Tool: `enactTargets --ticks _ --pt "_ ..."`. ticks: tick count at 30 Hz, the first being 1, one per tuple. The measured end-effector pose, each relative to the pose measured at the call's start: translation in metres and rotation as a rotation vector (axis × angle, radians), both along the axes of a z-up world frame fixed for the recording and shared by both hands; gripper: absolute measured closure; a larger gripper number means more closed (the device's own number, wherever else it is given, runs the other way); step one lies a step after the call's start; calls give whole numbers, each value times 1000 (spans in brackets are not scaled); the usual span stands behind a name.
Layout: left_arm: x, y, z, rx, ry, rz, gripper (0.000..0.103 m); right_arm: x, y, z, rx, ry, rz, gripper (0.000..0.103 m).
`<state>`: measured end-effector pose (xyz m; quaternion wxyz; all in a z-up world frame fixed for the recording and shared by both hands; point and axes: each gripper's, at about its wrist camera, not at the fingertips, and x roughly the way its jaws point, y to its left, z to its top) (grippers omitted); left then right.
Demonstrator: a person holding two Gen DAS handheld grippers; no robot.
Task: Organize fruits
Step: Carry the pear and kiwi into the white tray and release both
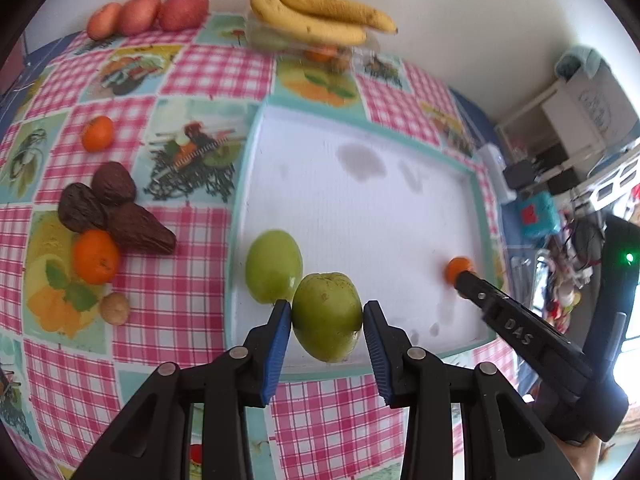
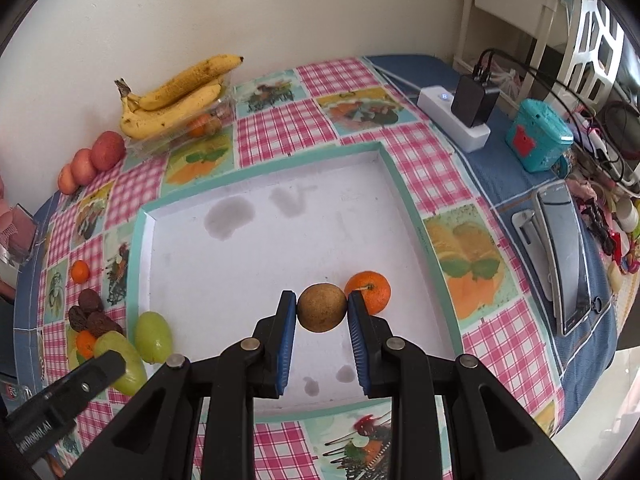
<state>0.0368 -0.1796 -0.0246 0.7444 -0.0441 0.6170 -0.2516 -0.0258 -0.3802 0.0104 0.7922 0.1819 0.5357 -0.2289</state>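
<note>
Left gripper (image 1: 326,320) is clamping a smooth green oval fruit (image 1: 327,316) across its middle, over the white teal-rimmed tray (image 1: 478,188); probably firm, slippery. Right gripper (image 2: 322,309) is pinching a small round brown fruit (image 2: 322,307), likely light, hard.

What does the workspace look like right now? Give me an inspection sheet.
Surface: checked tablecloth under a white tray.
Job's things: green fruit and orange in the tray; bananas, dark fruits, loose oranges outside it.
Clutter: phone, teal box.
Grippers: left gripper shut on a second green fruit; right gripper shut on a brown round fruit.
Cables: black leads at the power strip.
Surroundings: pale wall, white shelving.
</note>
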Motion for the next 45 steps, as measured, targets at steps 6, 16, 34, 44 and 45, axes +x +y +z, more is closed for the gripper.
enactTargets --ticks 6,16,34,44,45 --pt "-2 -10 -27 47 61 -30 63 5 0 -37 57 102 14 76" --pt "-3 -14 -33 80 58 -43 63 7 -2 -55 62 160 17 76" --pt "-2 -23 -18 57 24 -71 50 16 9 -60 22 179 34 68" --pt "25 27 2 138 -90 114 28 13 7 -31 -19 91 16 64" --pt "28 34 3 152 -104 142 19 11 6 -30 -19 88 16 64"
